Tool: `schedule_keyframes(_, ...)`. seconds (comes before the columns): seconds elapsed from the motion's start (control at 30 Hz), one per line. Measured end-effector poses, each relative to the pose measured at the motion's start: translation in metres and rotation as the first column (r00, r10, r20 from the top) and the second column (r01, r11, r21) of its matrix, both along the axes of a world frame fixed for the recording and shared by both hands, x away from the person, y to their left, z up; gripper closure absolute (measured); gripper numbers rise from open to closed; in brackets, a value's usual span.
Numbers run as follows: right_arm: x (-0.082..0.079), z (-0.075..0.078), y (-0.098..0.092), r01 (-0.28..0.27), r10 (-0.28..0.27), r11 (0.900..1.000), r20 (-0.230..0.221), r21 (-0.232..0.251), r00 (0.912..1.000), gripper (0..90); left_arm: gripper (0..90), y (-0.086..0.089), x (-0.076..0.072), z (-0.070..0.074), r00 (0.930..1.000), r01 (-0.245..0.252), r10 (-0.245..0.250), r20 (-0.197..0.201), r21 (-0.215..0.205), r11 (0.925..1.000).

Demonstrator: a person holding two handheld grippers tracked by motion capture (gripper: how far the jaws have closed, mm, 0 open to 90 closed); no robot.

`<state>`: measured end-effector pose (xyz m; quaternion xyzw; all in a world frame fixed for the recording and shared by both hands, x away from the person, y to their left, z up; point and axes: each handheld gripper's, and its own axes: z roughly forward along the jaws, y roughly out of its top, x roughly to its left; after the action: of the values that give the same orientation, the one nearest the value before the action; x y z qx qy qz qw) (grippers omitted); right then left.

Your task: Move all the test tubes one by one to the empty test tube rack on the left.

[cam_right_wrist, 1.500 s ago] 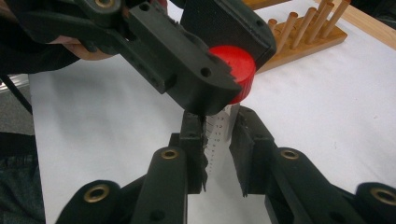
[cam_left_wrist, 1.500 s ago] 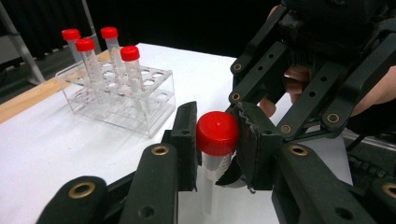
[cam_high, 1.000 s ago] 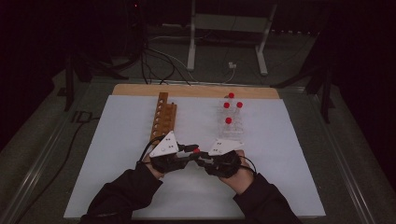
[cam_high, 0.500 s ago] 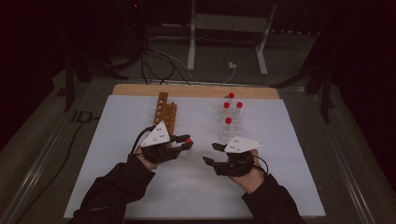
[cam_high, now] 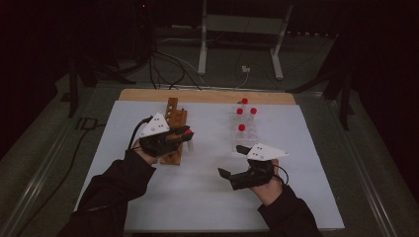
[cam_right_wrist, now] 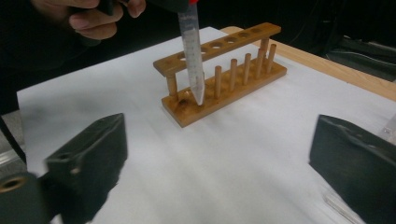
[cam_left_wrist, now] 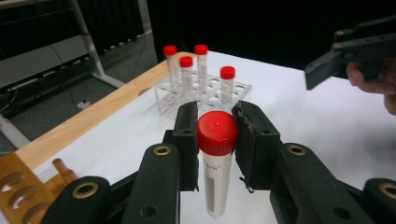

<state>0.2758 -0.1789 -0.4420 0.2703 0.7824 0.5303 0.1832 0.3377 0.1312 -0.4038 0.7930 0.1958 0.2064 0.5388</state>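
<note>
A clear tube with a red cap (cam_left_wrist: 216, 163) hangs upright from my left gripper (cam_left_wrist: 215, 126), which is shut on it just under the cap. In the high view the left gripper (cam_high: 185, 134) holds this tube (cam_high: 190, 145) beside the near end of the wooden rack (cam_high: 173, 118). The right gripper view has the tube's tip (cam_right_wrist: 198, 93) hovering just above the wooden rack's (cam_right_wrist: 224, 70) near end. My right gripper (cam_high: 232, 161) is to the right over the white mat; its jaws have just been opening and stand wide with nothing between them (cam_right_wrist: 219, 154).
A clear plastic rack (cam_high: 244, 138) with several red-capped tubes (cam_left_wrist: 187, 70) stands at the back right of the white mat (cam_high: 207, 197). A wooden board edge (cam_high: 207, 96) runs along the far side. Metal stand legs (cam_high: 237, 44) and cables (cam_high: 163, 69) lie beyond the table.
The two grippers were together mid-table at the tube. The left has carried the tube left and up to the wooden rack. The right has drawn away to the right and opened.
</note>
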Motion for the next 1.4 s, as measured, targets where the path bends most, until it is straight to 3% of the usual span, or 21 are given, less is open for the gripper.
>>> schedule_keyframes(0.2,0.001,0.001,-0.003,-0.002,0.002,1.000,0.000,0.027,1.0000,0.3,72.2,0.007,0.010,0.005,0.9991,-0.041,0.041,0.010,-0.011,0.9991)
schedule_keyframes(0.83,-0.001,0.002,-0.005,-0.002,0.001,0.999,0.029,0.032,0.9996,0.0,72.2,0.020,0.045,0.030,0.9874,-0.151,0.153,0.038,-0.046,0.9874)
schedule_keyframes(1.03,-0.002,0.002,-0.004,-0.009,0.008,0.999,0.031,0.036,0.9995,0.0,72.2,0.026,0.058,0.033,0.9774,-0.205,0.208,0.037,-0.070,0.9762)
schedule_keyframes(1.4,-0.002,0.001,-0.002,-0.022,0.022,0.999,0.024,0.028,0.9995,0.0,72.2,0.034,0.088,0.032,0.9507,-0.306,0.309,0.030,-0.077,0.9490)
